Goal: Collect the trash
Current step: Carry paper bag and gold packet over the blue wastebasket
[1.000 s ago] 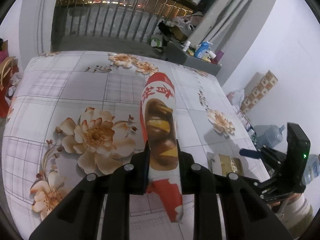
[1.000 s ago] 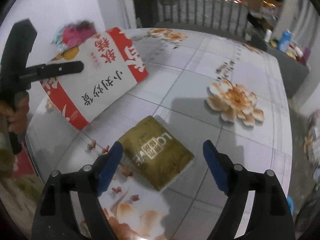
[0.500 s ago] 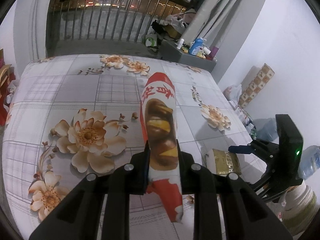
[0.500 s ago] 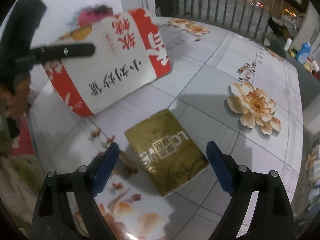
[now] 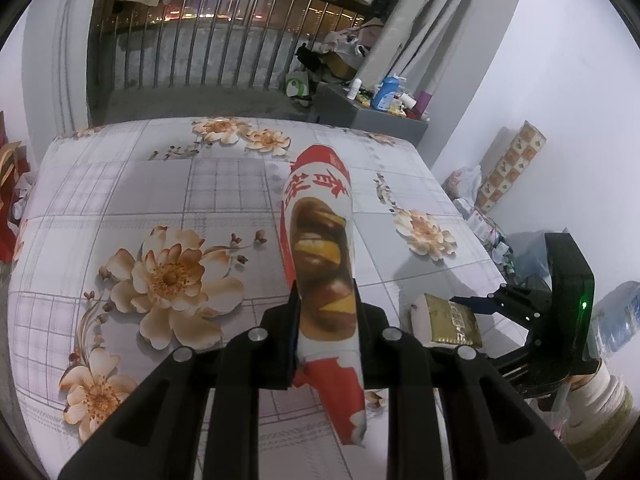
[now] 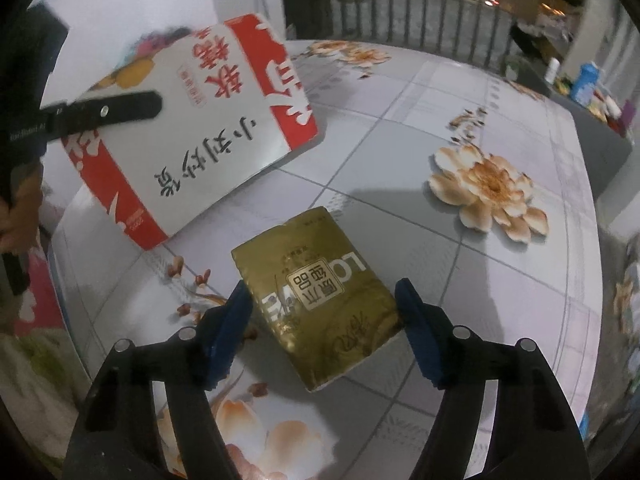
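The right gripper [image 6: 322, 320] has come down around the glossy gold tissue pack [image 6: 316, 300], its blue jaws closing, pads not yet pressing. The pack lies flat near the floral bed's [image 6: 460, 140] near edge. The left gripper [image 5: 325, 312] stays clamped narrowly on a red-and-white paper bag [image 5: 320, 240], its lower end cut off behind the fingers.

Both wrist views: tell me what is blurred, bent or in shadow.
Left wrist view: sharp; fisheye bends the railing and walls, corners black; the red bag in the left gripper is crisp. Right wrist view: the red bag and left edge are smeared; the gold packet between the closing right gripper's fingers reads clearly; soft shadows fall on the cloth.
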Motion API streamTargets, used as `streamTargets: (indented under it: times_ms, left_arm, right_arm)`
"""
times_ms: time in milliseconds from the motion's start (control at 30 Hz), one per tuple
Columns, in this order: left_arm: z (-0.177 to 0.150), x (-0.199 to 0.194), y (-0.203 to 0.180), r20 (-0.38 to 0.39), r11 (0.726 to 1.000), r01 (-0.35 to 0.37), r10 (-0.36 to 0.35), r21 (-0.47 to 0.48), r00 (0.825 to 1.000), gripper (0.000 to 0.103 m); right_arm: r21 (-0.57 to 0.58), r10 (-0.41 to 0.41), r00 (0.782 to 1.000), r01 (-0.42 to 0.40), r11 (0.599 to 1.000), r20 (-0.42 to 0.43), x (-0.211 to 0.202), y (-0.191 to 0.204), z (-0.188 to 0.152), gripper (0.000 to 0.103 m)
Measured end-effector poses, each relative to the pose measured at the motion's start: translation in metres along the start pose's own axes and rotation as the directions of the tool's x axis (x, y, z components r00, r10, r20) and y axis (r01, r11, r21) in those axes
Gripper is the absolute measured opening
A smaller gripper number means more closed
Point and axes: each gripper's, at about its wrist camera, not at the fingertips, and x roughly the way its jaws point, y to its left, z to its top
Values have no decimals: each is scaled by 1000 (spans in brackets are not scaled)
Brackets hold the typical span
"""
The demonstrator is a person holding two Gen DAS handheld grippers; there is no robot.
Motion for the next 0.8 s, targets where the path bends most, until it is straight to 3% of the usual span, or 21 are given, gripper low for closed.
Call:
streamTargets:
  times_ms: [300,500,600,667,800]
  left_arm:
    - [12,-1,-29,17,997,32,-33,71,999,20]
    - [28,13,-80,-8,977,122,-122,173,992,20]
    - [37,25,-118,-28,952,186,-185,241,982,20]
    - [42,32,-146,-45,929,229,-226,292,973,20]
    - [49,54,-212,-98,866,315,-301,390,949,20]
  right_arm:
    - [260,6,989,-44,965,145,-42,-39,-26,66]
    - [444,-103,958,-28,896,268,-99,-71,-59,65]
    - [548,-215,920,0,836,329,-142,-91,-86,65]
    - [630,-308,883,18,777,355,-172,-106,-109,65]
    - [792,-485,797,14,611,360,-227,-140,-166,65]
